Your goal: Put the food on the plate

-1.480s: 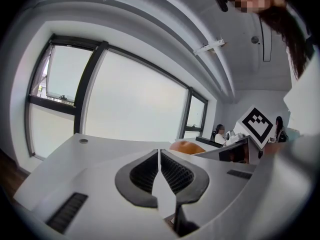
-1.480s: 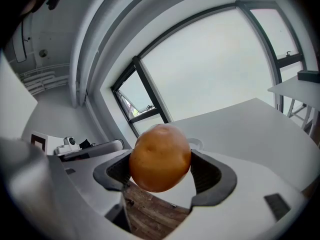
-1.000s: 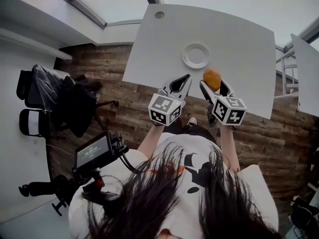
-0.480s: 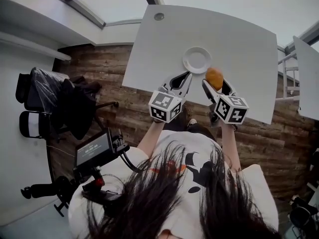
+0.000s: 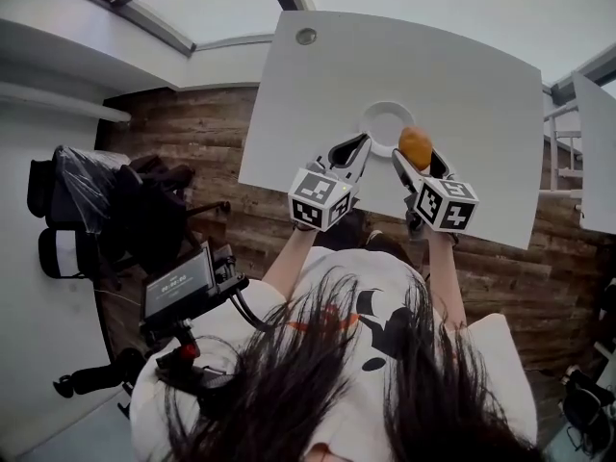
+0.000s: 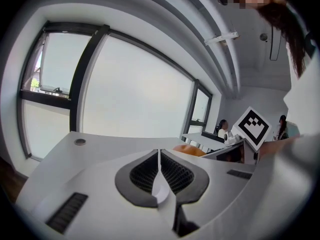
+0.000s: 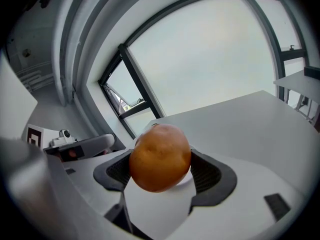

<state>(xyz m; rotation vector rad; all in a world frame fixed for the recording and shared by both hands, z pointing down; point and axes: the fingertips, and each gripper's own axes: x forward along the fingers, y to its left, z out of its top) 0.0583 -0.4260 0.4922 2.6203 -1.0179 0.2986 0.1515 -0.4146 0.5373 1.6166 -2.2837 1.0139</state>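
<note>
A small white plate [image 5: 382,123] lies on the white table [image 5: 462,75]. My right gripper [image 5: 417,159] is shut on a round orange-brown piece of food [image 5: 415,147], which hangs over the plate's right rim. In the right gripper view the food [image 7: 160,156] fills the gap between the dark pads [image 7: 206,173] of the right gripper [image 7: 160,170]. My left gripper [image 5: 350,152] hovers just left of the plate's near edge; its jaws are pressed together with nothing between them. In the left gripper view, the left gripper [image 6: 159,170] has the food [image 6: 191,149] showing just beyond its jaws.
A round grommet [image 5: 306,36] sits at the table's far left. The table's near edge runs just under both grippers. A second table [image 5: 599,152] stands to the right. Chairs draped with dark items [image 5: 96,200] and a monitor rig [image 5: 181,287] stand on the wooden floor at left.
Both grippers moved forward over the table. The food went from short of the plate to over its right rim. The left gripper stayed shut.
</note>
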